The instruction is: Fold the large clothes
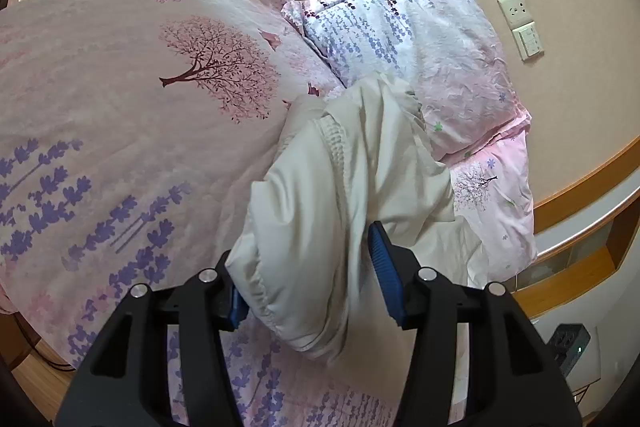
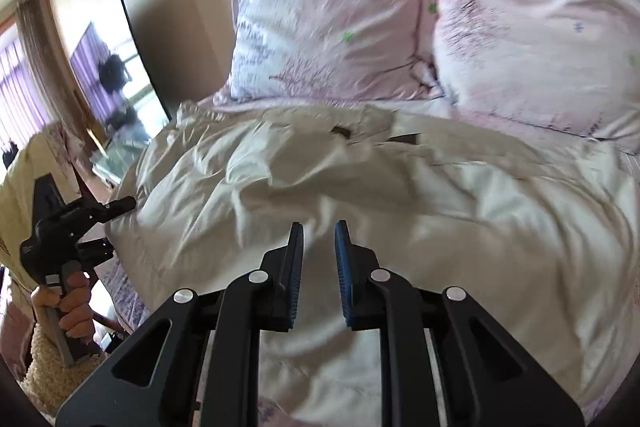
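Note:
A cream padded jacket (image 2: pixel 360 179) lies crumpled across the bed. In the left wrist view a puffy fold of the jacket (image 1: pixel 320 187) runs between my left gripper's (image 1: pixel 302 247) blue pads. The jaws stand wide and I see no pinch in the cloth. The right wrist view is blurred. It shows my right gripper (image 2: pixel 320 225) hovering over the jacket's middle, jaws close together with a narrow gap and nothing between them. My left gripper (image 2: pixel 112 227) also shows there at the jacket's left edge, held by a hand (image 2: pixel 72 299).
The bed carries a pink floral duvet (image 1: pixel 140 87) and two pillows (image 2: pixel 328 27) (image 2: pixel 540 47) against the wall. A dark screen (image 2: pixel 120 79) leans at the left. A wall socket (image 1: pixel 516 9), a wooden ledge (image 1: pixel 580 187) and a power strip (image 1: pixel 568 343) are on the right.

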Available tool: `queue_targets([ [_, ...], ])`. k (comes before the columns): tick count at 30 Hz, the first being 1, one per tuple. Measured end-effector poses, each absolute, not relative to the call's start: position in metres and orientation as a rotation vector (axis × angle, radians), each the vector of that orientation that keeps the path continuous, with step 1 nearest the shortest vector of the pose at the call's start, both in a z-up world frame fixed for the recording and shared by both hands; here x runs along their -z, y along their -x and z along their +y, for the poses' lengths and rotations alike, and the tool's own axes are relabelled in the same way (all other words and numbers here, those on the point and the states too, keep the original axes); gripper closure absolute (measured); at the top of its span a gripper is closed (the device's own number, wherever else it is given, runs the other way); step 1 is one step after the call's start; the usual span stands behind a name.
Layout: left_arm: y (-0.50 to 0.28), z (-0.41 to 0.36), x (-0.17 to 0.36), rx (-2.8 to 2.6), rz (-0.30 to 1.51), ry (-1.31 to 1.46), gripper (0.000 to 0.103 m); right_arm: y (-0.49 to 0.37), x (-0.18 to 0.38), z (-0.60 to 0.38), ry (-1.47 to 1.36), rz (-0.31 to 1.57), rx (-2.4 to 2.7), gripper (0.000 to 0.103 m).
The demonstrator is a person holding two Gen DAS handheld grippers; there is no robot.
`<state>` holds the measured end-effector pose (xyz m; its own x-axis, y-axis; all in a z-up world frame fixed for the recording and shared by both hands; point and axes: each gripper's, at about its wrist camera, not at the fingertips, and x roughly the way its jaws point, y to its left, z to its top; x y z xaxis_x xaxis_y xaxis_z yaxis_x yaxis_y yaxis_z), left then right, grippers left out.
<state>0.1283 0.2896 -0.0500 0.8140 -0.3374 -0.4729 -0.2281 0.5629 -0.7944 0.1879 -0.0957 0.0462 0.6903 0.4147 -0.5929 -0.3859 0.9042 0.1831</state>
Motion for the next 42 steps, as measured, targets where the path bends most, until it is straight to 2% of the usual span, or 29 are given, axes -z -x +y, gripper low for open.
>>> queue_targets([
  [15,-0.132,0.282,0.048,0.085,0.624,0.957,0.046,-0.223,-0.005,-0.07,0.024,0.885,-0.403,0.086],
  [22,-0.132,0.271,0.022,0.113,0.556,0.868,0.064,-0.23,0.002,-0.066,0.047,0.929,-0.398,0.085],
  [30,-0.133,0.245,-0.021,0.209,0.449,0.754,0.066,-0.239,0.007,-0.062,0.056,0.968,-0.39,0.085],
  [42,-0.139,0.205,-0.06,0.317,0.385,0.644,0.065,-0.25,0.009,-0.06,0.055,1.01,-0.389,0.085],
])
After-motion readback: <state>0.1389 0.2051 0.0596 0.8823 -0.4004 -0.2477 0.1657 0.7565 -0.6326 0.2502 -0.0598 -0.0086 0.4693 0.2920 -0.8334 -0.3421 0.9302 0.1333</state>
